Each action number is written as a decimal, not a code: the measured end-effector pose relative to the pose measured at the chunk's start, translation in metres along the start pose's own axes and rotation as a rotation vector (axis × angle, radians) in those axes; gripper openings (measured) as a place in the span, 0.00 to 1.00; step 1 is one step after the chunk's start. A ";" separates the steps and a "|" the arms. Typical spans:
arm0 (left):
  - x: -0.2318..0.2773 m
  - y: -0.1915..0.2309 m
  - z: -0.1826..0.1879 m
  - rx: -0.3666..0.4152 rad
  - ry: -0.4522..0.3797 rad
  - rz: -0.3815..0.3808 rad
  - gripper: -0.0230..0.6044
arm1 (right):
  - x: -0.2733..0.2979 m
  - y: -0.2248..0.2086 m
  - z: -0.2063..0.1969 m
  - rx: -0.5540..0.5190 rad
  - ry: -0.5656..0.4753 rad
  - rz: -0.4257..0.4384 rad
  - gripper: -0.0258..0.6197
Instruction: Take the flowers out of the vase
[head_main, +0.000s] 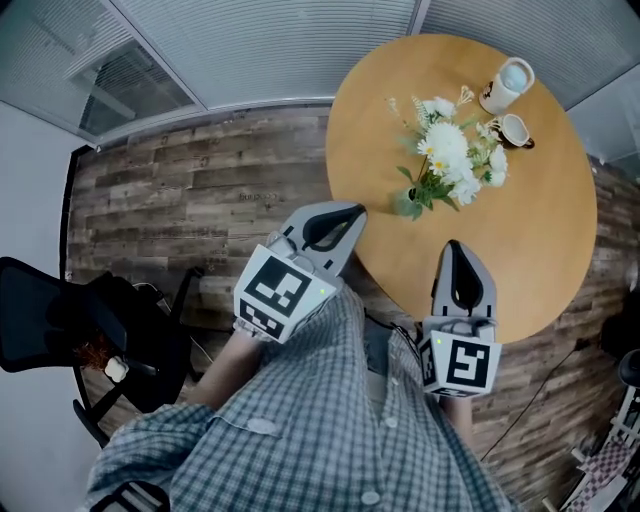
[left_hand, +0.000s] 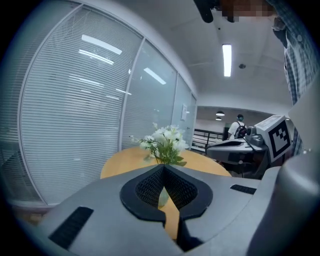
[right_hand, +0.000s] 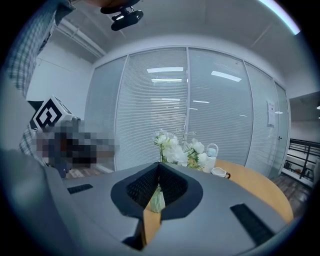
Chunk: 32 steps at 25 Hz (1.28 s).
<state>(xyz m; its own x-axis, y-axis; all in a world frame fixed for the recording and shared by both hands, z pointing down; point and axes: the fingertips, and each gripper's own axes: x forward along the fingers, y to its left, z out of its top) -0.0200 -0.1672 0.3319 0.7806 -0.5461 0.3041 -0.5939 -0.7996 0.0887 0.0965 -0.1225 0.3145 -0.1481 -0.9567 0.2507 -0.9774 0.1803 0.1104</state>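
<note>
- Head view: the vase (head_main: 408, 206) stands on the round counter (head_main: 380, 80), a bit in from its near-left edge. The flowers (head_main: 452, 155) are still in it, leaning toward the far-right edge where a mug (head_main: 513, 130) and a white bottle (head_main: 508, 84) sit.
- The left tongs (head_main: 355, 212) are at the near-left edge and the right tongs (head_main: 452, 246) are over the near edge. Both point at the bouquet but are well apart from it.
- Both tongs are clenched with nothing in them. In each gripper view only a sliver of vase shows through the gap behind the touching tips.
- Looks like an approach from both sides: probably one to steady the vase, one to grab the stems.
- They'd have to open up first, and that tilted bunch could tip the vase if it's pulled sideways.
</note>
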 end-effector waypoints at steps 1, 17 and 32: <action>0.001 0.002 -0.001 -0.005 0.004 -0.006 0.05 | 0.001 -0.001 -0.001 0.006 0.008 -0.009 0.05; 0.059 -0.012 -0.038 0.154 0.123 -0.083 0.05 | 0.031 -0.010 -0.023 -0.020 0.085 0.154 0.05; 0.125 -0.013 -0.105 0.251 0.264 -0.108 0.44 | 0.034 -0.015 -0.060 -0.015 0.195 0.183 0.05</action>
<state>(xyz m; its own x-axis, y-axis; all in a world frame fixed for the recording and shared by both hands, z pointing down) 0.0650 -0.1986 0.4686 0.7399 -0.3979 0.5425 -0.4187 -0.9035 -0.0917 0.1147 -0.1439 0.3787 -0.2891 -0.8458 0.4483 -0.9343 0.3513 0.0604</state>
